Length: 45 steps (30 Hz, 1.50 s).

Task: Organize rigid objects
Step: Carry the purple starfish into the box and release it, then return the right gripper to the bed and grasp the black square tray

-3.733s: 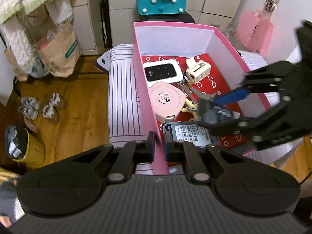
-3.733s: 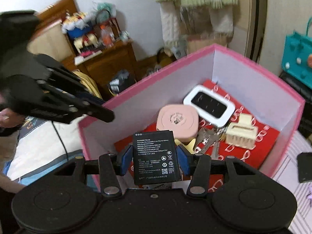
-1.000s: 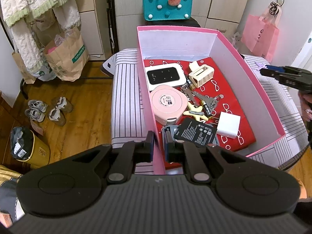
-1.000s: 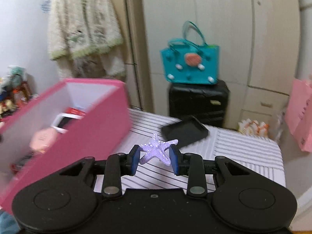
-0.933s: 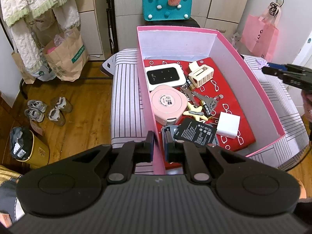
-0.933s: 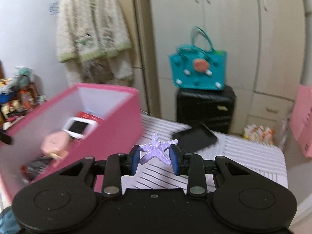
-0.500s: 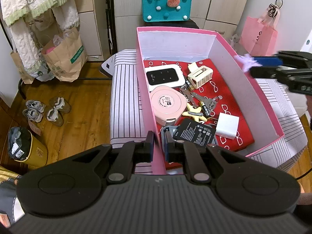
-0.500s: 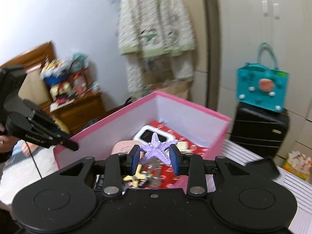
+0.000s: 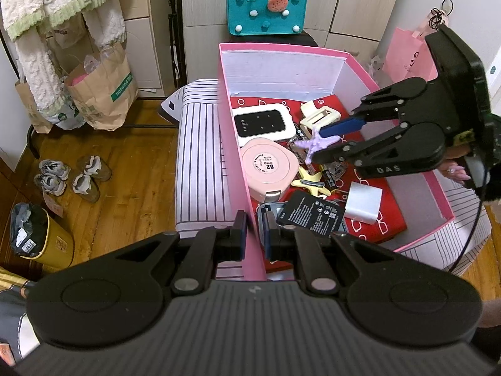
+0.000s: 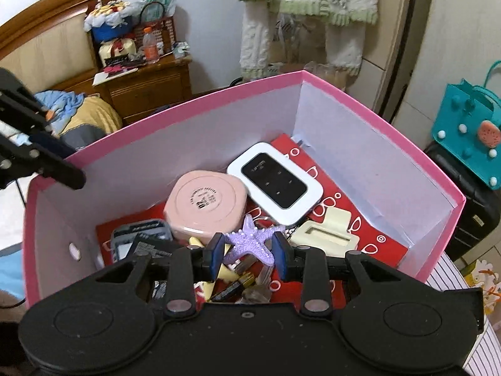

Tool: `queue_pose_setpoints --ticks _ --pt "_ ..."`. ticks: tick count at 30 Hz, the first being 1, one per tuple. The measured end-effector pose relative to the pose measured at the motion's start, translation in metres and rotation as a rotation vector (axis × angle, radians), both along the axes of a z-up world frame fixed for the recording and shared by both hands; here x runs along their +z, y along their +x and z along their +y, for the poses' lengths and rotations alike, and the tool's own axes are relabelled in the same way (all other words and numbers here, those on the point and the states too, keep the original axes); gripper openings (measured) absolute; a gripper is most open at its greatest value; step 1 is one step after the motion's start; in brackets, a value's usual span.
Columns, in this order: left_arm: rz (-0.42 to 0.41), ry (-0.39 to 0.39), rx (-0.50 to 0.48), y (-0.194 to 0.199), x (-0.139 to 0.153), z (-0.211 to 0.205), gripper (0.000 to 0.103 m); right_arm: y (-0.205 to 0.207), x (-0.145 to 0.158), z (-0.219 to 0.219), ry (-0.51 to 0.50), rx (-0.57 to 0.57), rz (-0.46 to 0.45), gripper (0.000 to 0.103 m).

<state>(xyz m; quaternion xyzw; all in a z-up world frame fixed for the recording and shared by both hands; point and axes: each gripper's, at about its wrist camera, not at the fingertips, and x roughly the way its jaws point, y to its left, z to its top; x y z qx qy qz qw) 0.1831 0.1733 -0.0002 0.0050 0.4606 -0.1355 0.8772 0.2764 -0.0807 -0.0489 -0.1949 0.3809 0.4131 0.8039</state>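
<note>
My right gripper (image 10: 247, 252) is shut on a purple starfish (image 10: 252, 241) and holds it inside the pink box (image 10: 194, 103), above the keys and a yellow starfish (image 9: 310, 182). The right gripper also shows in the left wrist view (image 9: 322, 144), with the purple starfish (image 9: 316, 143) between its fingers. My left gripper (image 9: 253, 235) is shut on the box's left wall (image 9: 238, 163) at the near corner. In the box lie a pink round case (image 9: 269, 167), a white wifi device (image 9: 263, 122), a black battery (image 9: 310, 214), a white block (image 9: 363, 199) and a cream clip (image 9: 319, 116).
The box stands on a striped cushion (image 9: 197, 169). A teal bag (image 9: 266, 7) sits behind it on a black case. Paper bags (image 9: 100, 87), shoes (image 9: 72, 175) and a yellow bin (image 9: 40, 238) are on the wooden floor to the left. A pink bag (image 9: 407, 53) is at the right.
My right gripper carried the purple starfish from over the striped cushion into the pink box and lowered it over the keys. My left gripper has kept its hold on the box wall.
</note>
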Motion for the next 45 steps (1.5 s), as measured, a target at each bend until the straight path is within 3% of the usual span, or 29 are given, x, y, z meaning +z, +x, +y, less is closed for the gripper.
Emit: queue_pose_setpoints --ticks 3,5,12,20,22,30,35,45 --pt "0.001 -0.015 0.002 0.000 -0.001 0.002 0.010 0.000 0.007 -0.010 0.039 -0.047 -0.026 0.042" --pt "0.002 -0.031 0.006 0.000 0.000 0.004 0.010 -0.001 0.019 -0.027 0.090 -0.094 -0.055 0.049" --pt "-0.001 -0.052 0.022 0.001 -0.002 0.007 0.010 -0.003 0.051 -0.120 0.216 -0.301 -0.056 0.055" --pt "0.012 -0.042 0.053 0.002 -0.001 0.003 0.009 0.011 0.022 -0.201 0.246 -0.502 -0.001 0.057" --pt "0.012 -0.035 0.060 0.002 -0.001 0.001 0.010 0.018 0.011 -0.214 0.273 -0.537 0.040 0.061" --pt "0.020 -0.031 0.090 0.003 0.000 -0.001 0.010 0.060 -0.032 -0.223 0.343 -0.625 0.185 0.081" --pt "0.025 -0.013 0.093 0.006 0.000 -0.005 0.010 0.092 -0.054 -0.219 0.347 -0.658 0.305 0.081" --pt "0.040 0.007 0.083 0.010 0.001 -0.008 0.010 0.128 -0.067 -0.210 0.349 -0.806 0.256 0.096"
